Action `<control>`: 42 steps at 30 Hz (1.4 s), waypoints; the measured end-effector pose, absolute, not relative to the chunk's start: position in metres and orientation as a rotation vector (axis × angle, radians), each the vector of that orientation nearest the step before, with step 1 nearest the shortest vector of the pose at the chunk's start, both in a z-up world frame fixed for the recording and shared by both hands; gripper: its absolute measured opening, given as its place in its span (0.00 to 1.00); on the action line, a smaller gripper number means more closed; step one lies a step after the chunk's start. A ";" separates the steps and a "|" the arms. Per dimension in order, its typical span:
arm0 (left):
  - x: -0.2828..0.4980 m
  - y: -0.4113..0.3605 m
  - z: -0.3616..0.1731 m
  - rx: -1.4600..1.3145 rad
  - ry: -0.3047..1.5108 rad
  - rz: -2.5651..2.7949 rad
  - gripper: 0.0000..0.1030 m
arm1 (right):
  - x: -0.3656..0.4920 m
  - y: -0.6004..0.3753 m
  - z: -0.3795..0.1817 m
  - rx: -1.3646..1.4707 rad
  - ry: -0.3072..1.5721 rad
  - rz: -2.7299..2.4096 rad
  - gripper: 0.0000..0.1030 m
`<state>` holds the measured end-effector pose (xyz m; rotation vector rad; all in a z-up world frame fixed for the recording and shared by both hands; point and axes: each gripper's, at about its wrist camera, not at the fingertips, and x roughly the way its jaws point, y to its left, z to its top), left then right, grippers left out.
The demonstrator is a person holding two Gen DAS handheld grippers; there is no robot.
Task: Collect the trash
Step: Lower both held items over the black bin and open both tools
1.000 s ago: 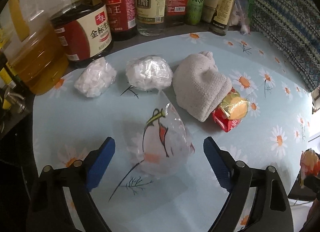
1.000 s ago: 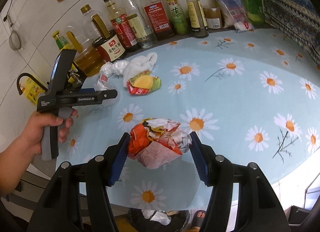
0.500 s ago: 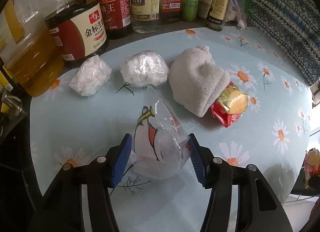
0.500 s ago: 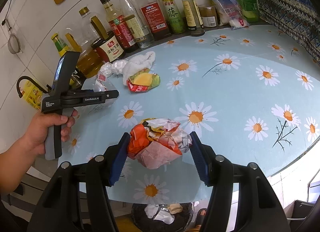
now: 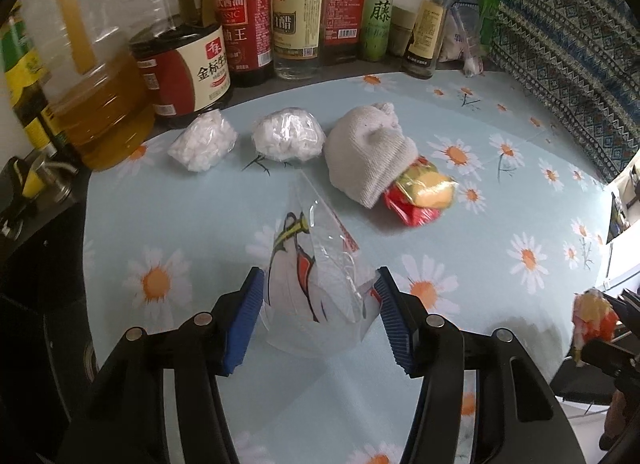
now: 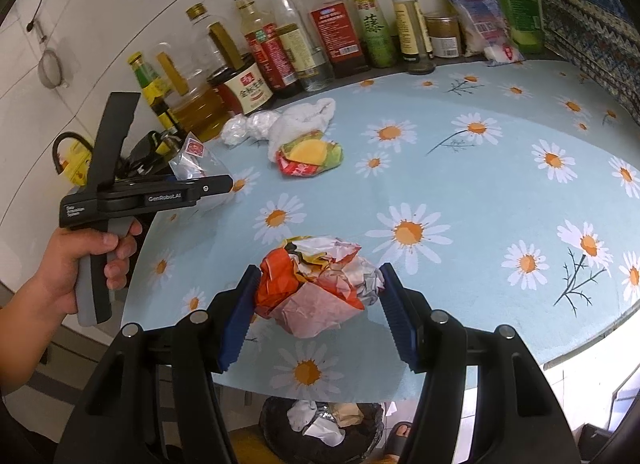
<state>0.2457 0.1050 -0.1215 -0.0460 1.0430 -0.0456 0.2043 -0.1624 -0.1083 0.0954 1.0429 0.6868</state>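
1. The left gripper (image 5: 320, 320) pinches a clear plastic bag (image 5: 316, 284) between its blue pads. The bag bulges between them and looks lifted just off the tablecloth (image 5: 192, 216), so the grip appears set for carrying it away.
2. The bag is thin and see-through, printed with a figure in black, red and yellow, with a red strip along one edge. It looks light and floppy, likely to sag or slip if the pinch loosens.
3. The right gripper (image 6: 316, 304) is clamped on a crumpled wad of wrappers (image 6: 316, 284), orange, red, white and pale pink. It hangs at the near edge of the table.
4. A dark trash bin (image 6: 320, 428) stands on the floor below that near edge, already holding paper scraps. The wad sits nearly above it, which I read as being held ready to drop.
5. More trash lies at the far left of the table: two small white plastic-wrapped bundles (image 5: 204, 140) (image 5: 288, 136), then a white knitted cloth (image 5: 368, 152) draped partly over a red and yellow snack wrapper (image 5: 420, 196).
6. These sit just in front of a row of sauce and oil bottles (image 5: 296, 12) along the far wall, so reaching for them calls for care not to knock the bottles.
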 end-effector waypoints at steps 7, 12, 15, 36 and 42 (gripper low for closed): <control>0.207 0.101 -0.115 -0.115 1.042 -0.029 0.53 | 0.194 -0.159 -0.107 0.056 1.044 0.766 0.58; 0.174 0.098 -0.111 -0.150 1.030 -0.001 0.53 | 0.182 -0.155 -0.108 0.028 1.049 0.828 0.58; 0.153 0.094 -0.109 -0.172 1.025 0.015 0.53 | 0.173 -0.153 -0.110 0.010 1.054 0.867 0.59; 0.036 0.057 -0.113 -0.297 1.019 0.076 0.53 | 0.115 -0.146 -0.126 -0.103 1.090 1.064 0.59; 0.019 0.049 -0.131 -0.340 1.059 0.086 0.53 | 0.102 -0.147 -0.143 -0.130 1.135 1.086 0.59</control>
